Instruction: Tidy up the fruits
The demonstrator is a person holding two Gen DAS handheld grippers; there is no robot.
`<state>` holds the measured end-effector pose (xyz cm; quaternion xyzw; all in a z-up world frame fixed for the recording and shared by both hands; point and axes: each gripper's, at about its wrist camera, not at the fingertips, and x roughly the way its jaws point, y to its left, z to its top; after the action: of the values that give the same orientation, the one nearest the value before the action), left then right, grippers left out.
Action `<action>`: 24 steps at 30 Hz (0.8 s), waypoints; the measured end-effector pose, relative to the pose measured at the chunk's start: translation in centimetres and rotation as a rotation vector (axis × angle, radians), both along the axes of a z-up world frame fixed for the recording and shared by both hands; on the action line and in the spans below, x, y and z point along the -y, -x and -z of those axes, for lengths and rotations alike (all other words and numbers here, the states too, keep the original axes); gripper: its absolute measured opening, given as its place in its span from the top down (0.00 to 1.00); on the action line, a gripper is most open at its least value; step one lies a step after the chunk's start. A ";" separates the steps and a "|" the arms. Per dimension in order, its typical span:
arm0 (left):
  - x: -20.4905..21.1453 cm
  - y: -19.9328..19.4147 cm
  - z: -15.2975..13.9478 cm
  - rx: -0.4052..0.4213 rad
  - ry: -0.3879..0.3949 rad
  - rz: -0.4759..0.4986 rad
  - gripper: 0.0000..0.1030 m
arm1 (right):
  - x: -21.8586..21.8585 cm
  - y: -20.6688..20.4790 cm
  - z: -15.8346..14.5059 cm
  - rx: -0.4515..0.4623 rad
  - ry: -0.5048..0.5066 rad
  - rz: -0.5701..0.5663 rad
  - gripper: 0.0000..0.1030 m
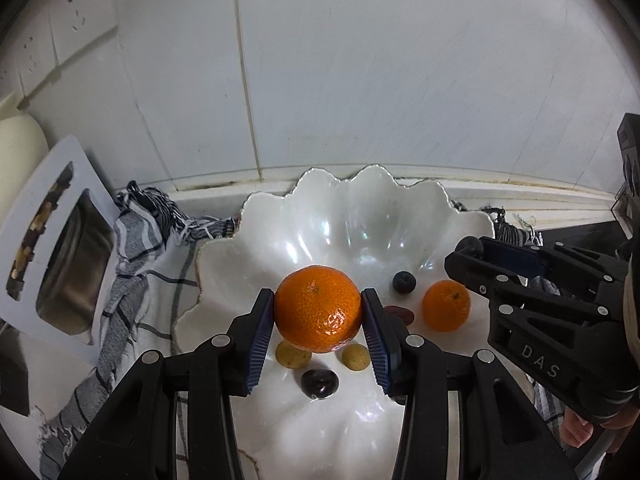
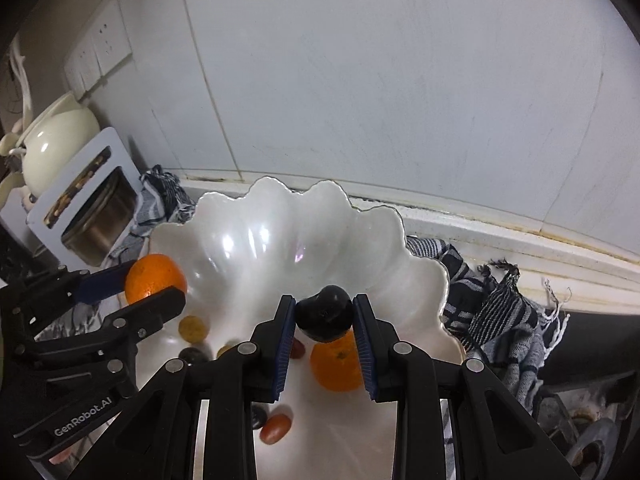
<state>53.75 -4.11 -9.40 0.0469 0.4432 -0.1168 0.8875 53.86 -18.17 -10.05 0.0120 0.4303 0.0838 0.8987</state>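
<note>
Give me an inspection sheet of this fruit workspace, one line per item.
Surface: counter covered by a striped cloth.
Job's things: white scalloped bowl holding a second orange, blueberry and other small fruits.
Clutter: boxed steel pot, cream teapot.
Grippers: left gripper shut on an orange; right gripper shut on a dark fruit, both over the bowl.
Cables: nothing seen.
Surroundings: tiled wall with sockets.

Wall: large white tiles (image 1: 360, 60), grimy seam at the counter.
Sockets: white wall plates (image 2: 100, 52), upper left.
Light: soft glare.
</note>
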 end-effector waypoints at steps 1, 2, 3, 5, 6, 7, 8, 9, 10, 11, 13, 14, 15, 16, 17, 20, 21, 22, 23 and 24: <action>0.1 -0.1 0.1 -0.008 0.000 0.003 0.57 | 0.0 -0.1 0.1 -0.005 -0.002 0.001 0.70; 0.1 -0.2 0.3 -0.017 -0.001 0.003 0.56 | 0.0 -0.2 0.2 -0.012 -0.007 0.000 0.70; 0.1 -0.3 0.4 -0.024 -0.002 0.002 0.53 | 0.1 -0.3 0.3 -0.018 -0.013 0.000 0.70; 0.1 -0.2 0.2 -0.012 -0.006 -0.005 0.44 | 0.3 -0.4 0.6 -0.031 -0.021 0.006 0.62; 0.1 -0.1 0.1 -0.003 -0.012 -0.012 0.44 | 0.3 -0.4 0.7 -0.030 -0.019 0.011 0.57; -0.1 0.0 0.0 0.002 -0.013 -0.016 0.44 | 0.3 -0.3 0.7 -0.024 -0.010 0.020 0.57; -0.2 0.1 -0.2 0.004 -0.013 -0.018 0.44 | 0.4 -0.2 0.7 -0.021 -0.007 0.023 0.57; -0.3 0.3 -0.3 0.008 -0.017 -0.026 0.43 | 0.4 -0.1 0.7 -0.022 -0.007 0.023 0.57; -0.5 0.6 -0.5 0.018 -0.026 -0.033 0.42 | 0.4 0.2 0.7 -0.020 -0.007 0.024 0.57; -0.6 0.9 -0.7 0.029 -0.035 -0.040 0.39 | 0.5 0.5 0.6 -0.014 -0.002 0.027 0.57; -0.9 1.7 -1.2 0.068 -0.065 -0.055 0.37 | 0.4 1.0 0.4 -0.002 0.012 0.033 0.56; -1.0 2.2 -1.5 0.089 -0.073 -0.060 0.35 | 0.4 1.6 0.2 0.009 0.019 0.037 0.54; -1.2 2.6 -1.7 0.105 -0.079 -0.066 0.34 | 0.3 2.0 -0.1 0.021 0.024 0.040 0.49; -1.3 2.9 -2.0 0.118 -0.088 -0.072 0.32 | 0.4 2.4 -0.3 0.030 0.029 0.044 0.45; -1.5 3.4 -2.2 0.133 -0.095 -0.079 0.32 | 0.3 3.1 -0.6 0.046 0.037 0.054 0.44; -2.4 5.0 -3.2 0.190 -0.080 -0.099 0.28 | 0.3 5.1 -1.5 0.085 0.059 0.077 0.40; -2.6 5.7 -3.5 0.202 -0.075 -0.099 0.27 | 0.4 5.8 -1.8 0.100 0.064 0.089 0.37; -2.8 6.2 -3.7 0.211 -0.073 -0.100 0.27 | 0.5 6.4 -2.1 0.112 0.066 0.097 0.33; -3.0 7.0 -4.0 0.226 -0.069 -0.098 0.27 | 0.5 7.2 -2.5 0.132 0.066 0.108 0.32; -3.0 7.6 -4.3 0.235 -0.066 -0.097 0.27 | 0.5 7.9 -2.8 0.146 0.066 0.116 0.31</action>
<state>46.19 -1.15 -5.13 0.0681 0.3416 -0.0529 0.9359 45.94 -18.68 -7.21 0.0010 0.3646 0.0180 0.9310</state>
